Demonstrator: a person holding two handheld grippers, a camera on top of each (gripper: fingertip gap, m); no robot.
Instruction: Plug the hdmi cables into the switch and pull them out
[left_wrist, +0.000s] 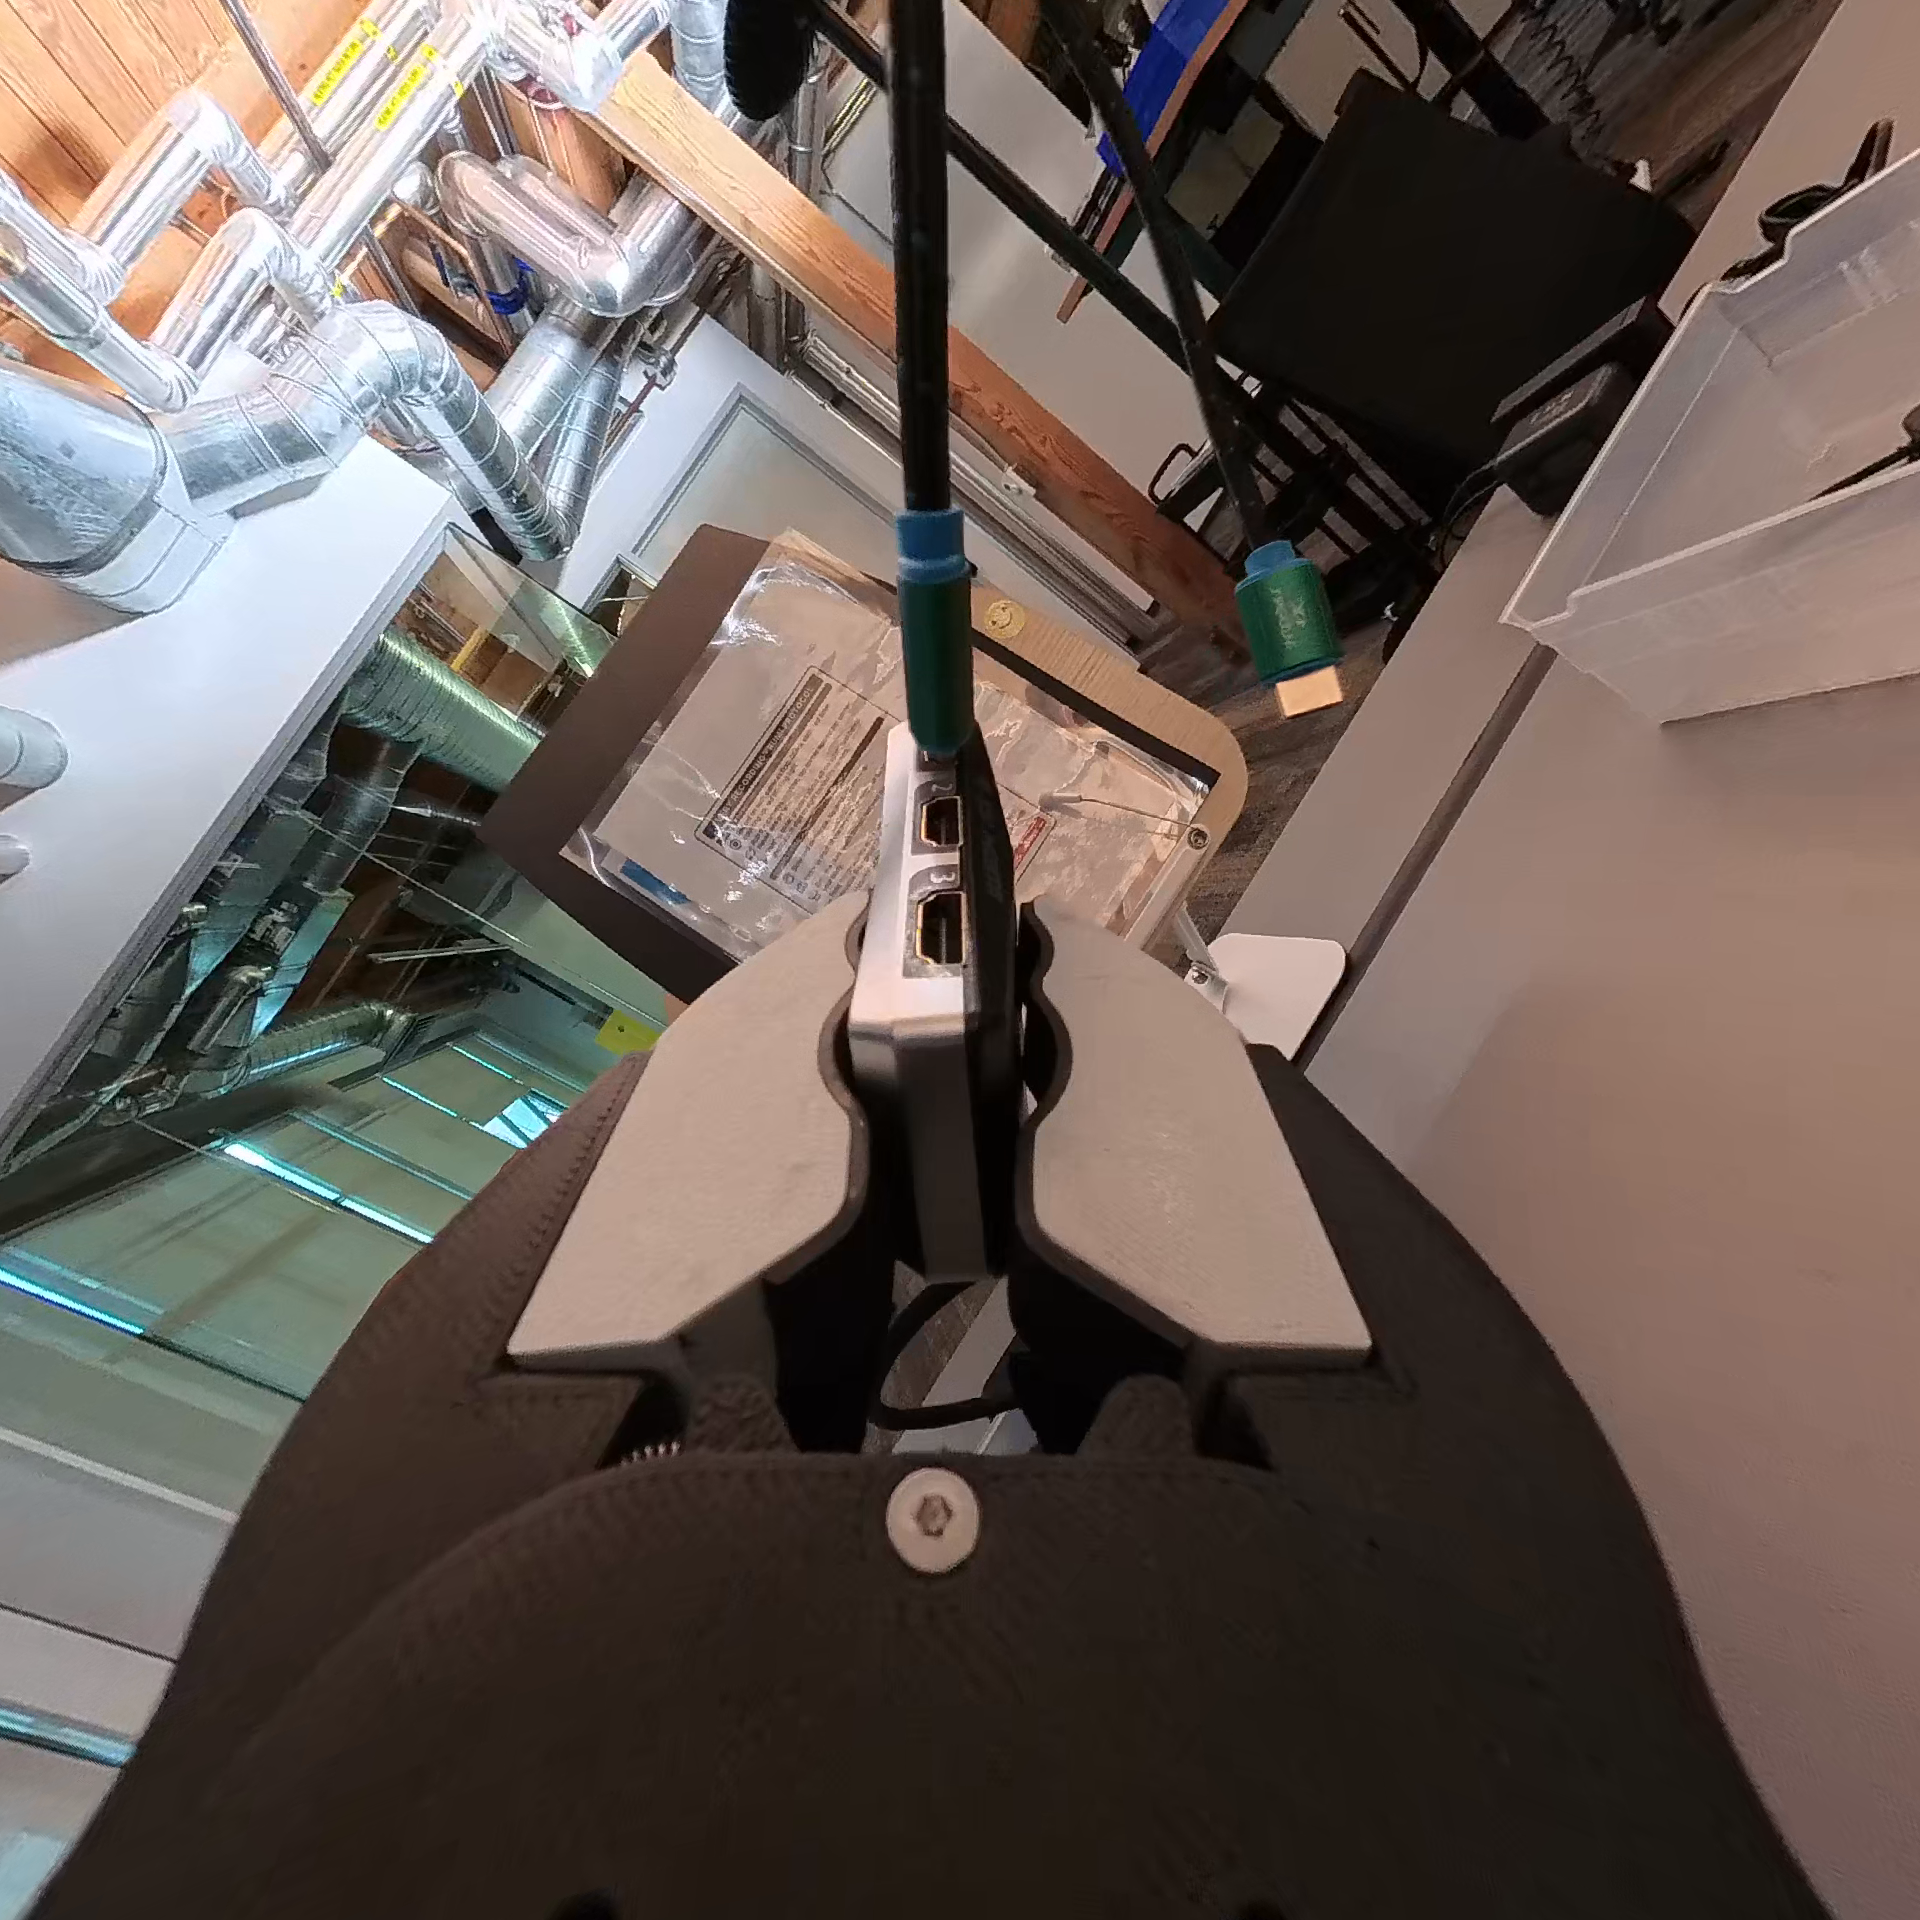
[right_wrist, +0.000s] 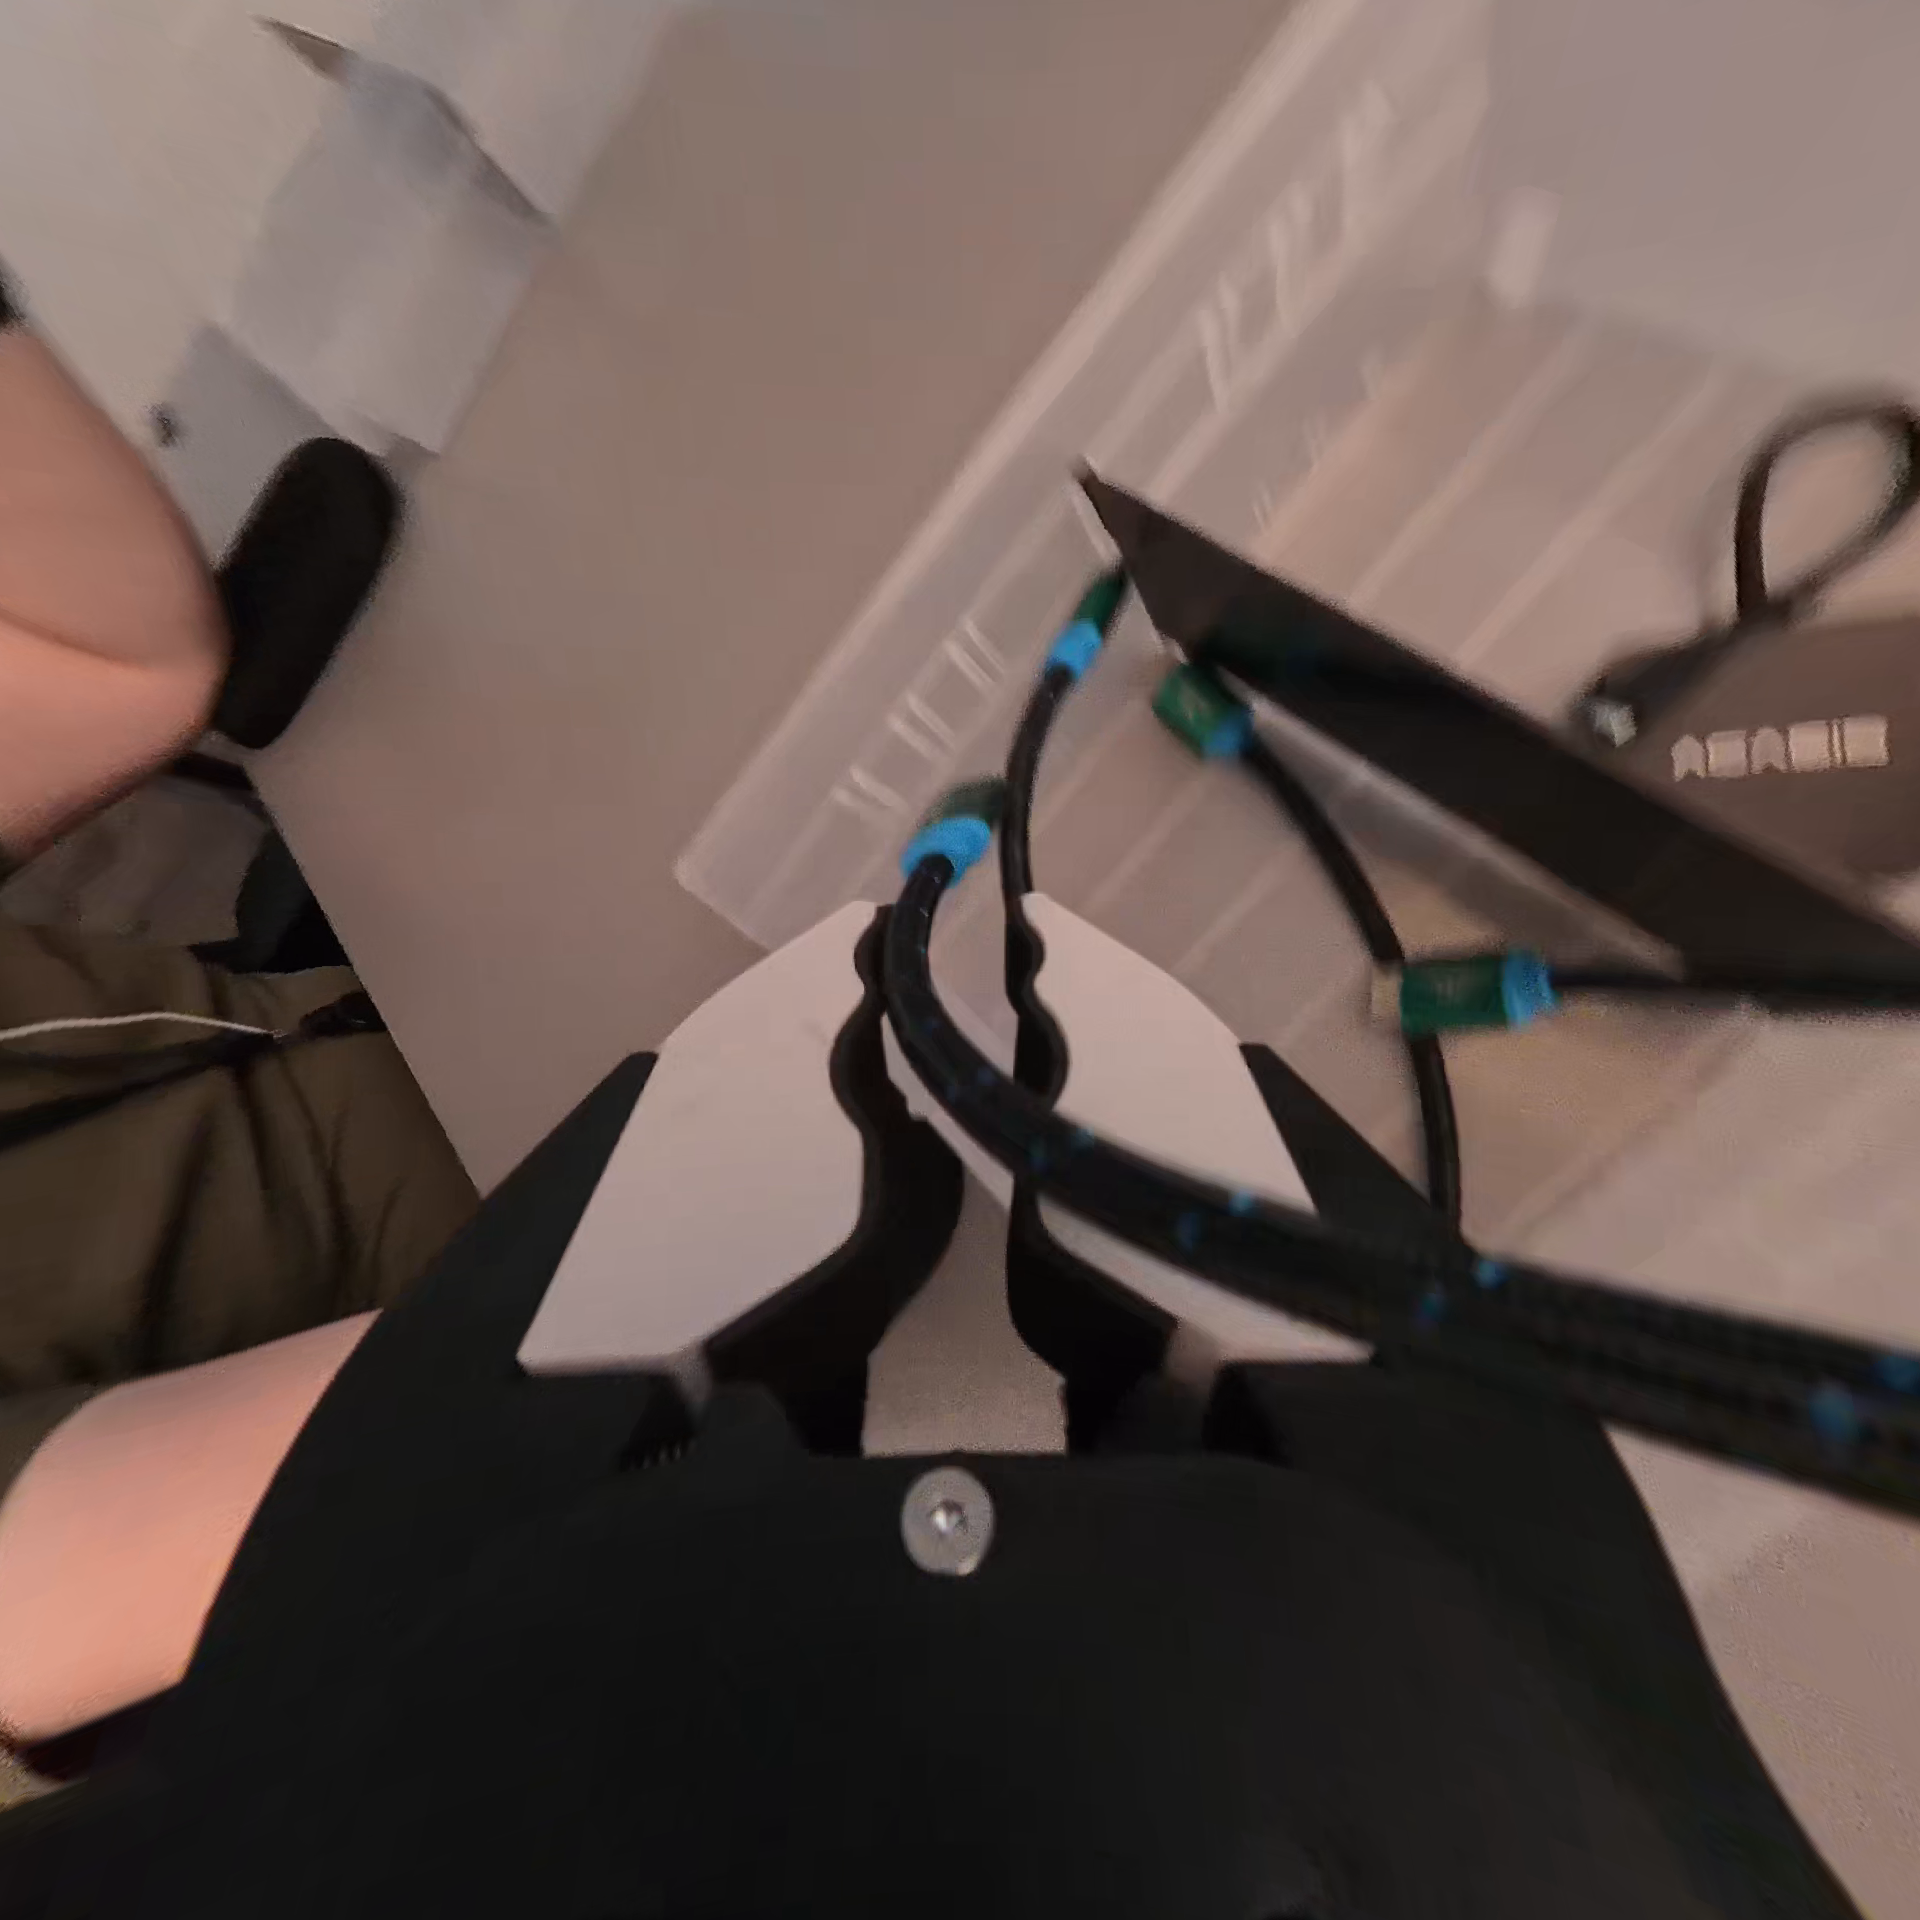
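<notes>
The left gripper (left_wrist: 940, 997) is clamping the HDMI switch (left_wrist: 935, 1049), fingers narrowed onto its flat faces, holding the silver-and-black box edge-on so the port row is running straight ahead along the finger axis. Rel. to the switch: one green-shelled HDMI plug (left_wrist: 938, 665) is sitting in the far-end port, its black braided cable (left_wrist: 925, 260) rising straight out beyond it, so the plug's long axis is roughly in line with the fingers; the two nearer ports (left_wrist: 940, 883) are showing empty. A second green plug (left_wrist: 1291, 634) is hanging free, off to the right of the switch and well apart from it, gold tip bare. In the right wrist view, which is motion-blurred, the right gripper (right_wrist: 940, 956) is showing a narrow gap between its fingers w/ a black braided cable (right_wrist: 935, 1039) running through the gap; whether it's truly pinched can't be told. Just beyond its tips a blue-collared plug (right_wrist: 951, 826) is pointing away; three more green plugs (right_wrist: 1470, 992) are lying further out by the dark switch body (right_wrist: 1455, 748), over a clear plastic tray (right_wrist: 1039, 520). Judgement: the next move is turning on lining a loose plug's axis up w/ an empty port beside the seated one, and the right gripper is the nearer one for that, since the left is busy holding the switch.
</notes>
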